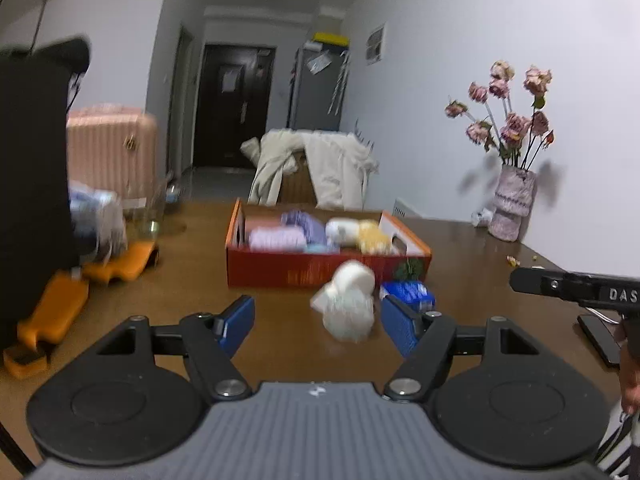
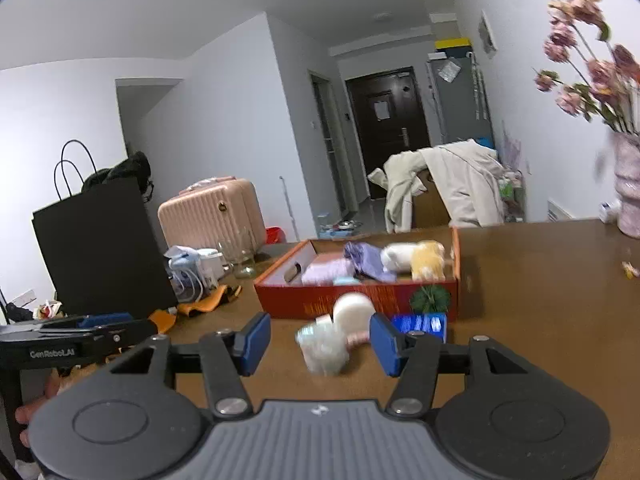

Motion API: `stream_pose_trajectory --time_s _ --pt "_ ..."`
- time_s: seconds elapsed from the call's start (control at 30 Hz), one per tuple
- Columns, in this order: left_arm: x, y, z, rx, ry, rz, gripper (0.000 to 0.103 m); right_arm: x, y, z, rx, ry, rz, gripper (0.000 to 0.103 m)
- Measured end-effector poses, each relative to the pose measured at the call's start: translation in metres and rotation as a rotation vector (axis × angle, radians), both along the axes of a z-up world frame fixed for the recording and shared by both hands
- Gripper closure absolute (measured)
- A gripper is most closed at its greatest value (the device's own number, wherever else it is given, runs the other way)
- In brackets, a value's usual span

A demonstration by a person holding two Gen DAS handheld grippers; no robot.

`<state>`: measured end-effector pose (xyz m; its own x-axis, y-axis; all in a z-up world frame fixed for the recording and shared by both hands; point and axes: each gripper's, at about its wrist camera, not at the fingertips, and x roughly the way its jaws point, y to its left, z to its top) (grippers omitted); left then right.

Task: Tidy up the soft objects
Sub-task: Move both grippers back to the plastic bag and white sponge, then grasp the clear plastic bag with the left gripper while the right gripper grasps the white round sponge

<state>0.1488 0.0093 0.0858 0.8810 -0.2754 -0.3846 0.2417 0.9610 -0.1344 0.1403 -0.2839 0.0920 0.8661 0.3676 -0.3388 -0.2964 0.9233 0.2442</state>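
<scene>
- Left gripper (image 1: 317,320): fingers (image 1: 236,325) spread apart with nothing between them; bare brown worktop (image 1: 180,288) under the gap
- Right gripper (image 2: 320,342): fingers (image 2: 256,343) also apart, pressing on nothing
- White bundle (image 1: 349,306) lies loose on the worktop in front of the box, blurred; in the right wrist view it sits ahead of the gap, nearer the right finger, not touching either
- Blue pack (image 1: 408,293) lies just right of the bundle, close to the box's near wall, with a small green thing (image 2: 431,298) behind it
- Red box (image 1: 280,270) stands open mid-worktop; inside lie lilac rolls (image 1: 276,238), a white roll (image 1: 342,230) and a yellow roll (image 1: 372,236), packed toward the right half, the left end showing bare floor
- Left of the box: black bag (image 2: 100,248) upright near the worktop's left side, orange pieces (image 1: 60,308) at its foot, a clear jar (image 2: 242,258) behind
- Right of the box: wide open worktop up to the vase (image 1: 512,204) by the wall at the far edge
- A phone (image 1: 600,340) lies near the right edge in the left wrist view
</scene>
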Motion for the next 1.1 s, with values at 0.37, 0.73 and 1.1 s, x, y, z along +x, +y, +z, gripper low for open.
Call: stream_pose_trajectory --time_s 0.37,0.73,1.1 --pt "0.002 -0.012 -0.03 0.058 0.082 0.005 0.028 -0.022 -0.004 -0.039 0.013 0.069 -0.02 0.047" --pt "0.08 -0.058 -0.05 0.104 0.106 -0.056 0.027 0.027 -0.015 -0.061 0.028 0.15 -0.055 0.047" --pt "0.173 -0.092 -0.083 0.12 0.167 -0.108 0.07 0.095 -0.021 -0.061 0.013 0.171 -0.09 0.047"
